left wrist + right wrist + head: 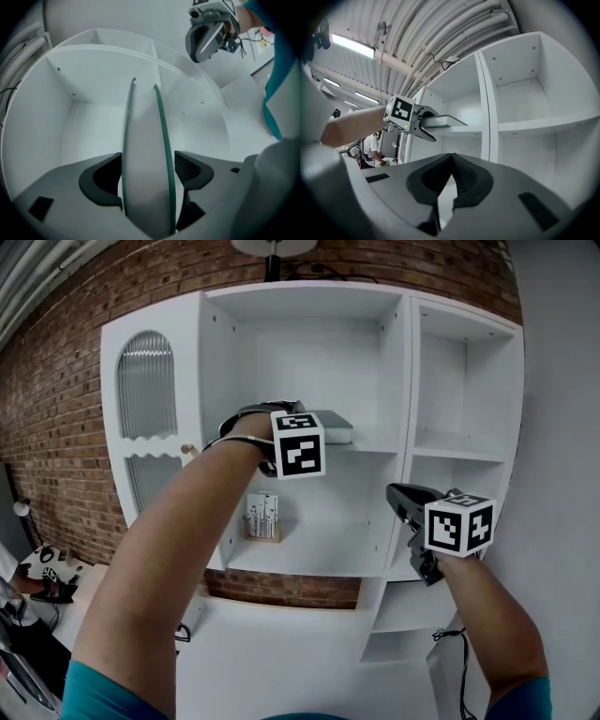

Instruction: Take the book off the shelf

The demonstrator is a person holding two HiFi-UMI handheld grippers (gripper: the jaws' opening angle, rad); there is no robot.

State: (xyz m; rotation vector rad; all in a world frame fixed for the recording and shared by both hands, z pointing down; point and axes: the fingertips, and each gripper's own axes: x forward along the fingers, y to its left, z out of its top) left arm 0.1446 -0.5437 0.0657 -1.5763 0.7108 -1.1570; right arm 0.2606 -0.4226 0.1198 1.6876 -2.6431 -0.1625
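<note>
A thin book (335,427) with a teal cover lies flat on the upper shelf board (370,447) of the white shelf unit. My left gripper (298,416) reaches into that compartment at the book's near end. In the left gripper view the book (145,150) runs between the two pads (187,169), and the left gripper (147,168) stands open at its widest; I see a thin gap at the right pad. The right gripper view shows the book (443,122) in the left gripper (425,125) from the side. My right gripper (398,493) hovers lower right, shut and empty (451,157).
The shelf unit stands against a brick wall (56,381). A small patterned box (263,519) sits on the lower shelf. A ribbed glass door (145,390) closes the left column; narrow shelves (459,454) fill the right. A person (372,147) stands far off.
</note>
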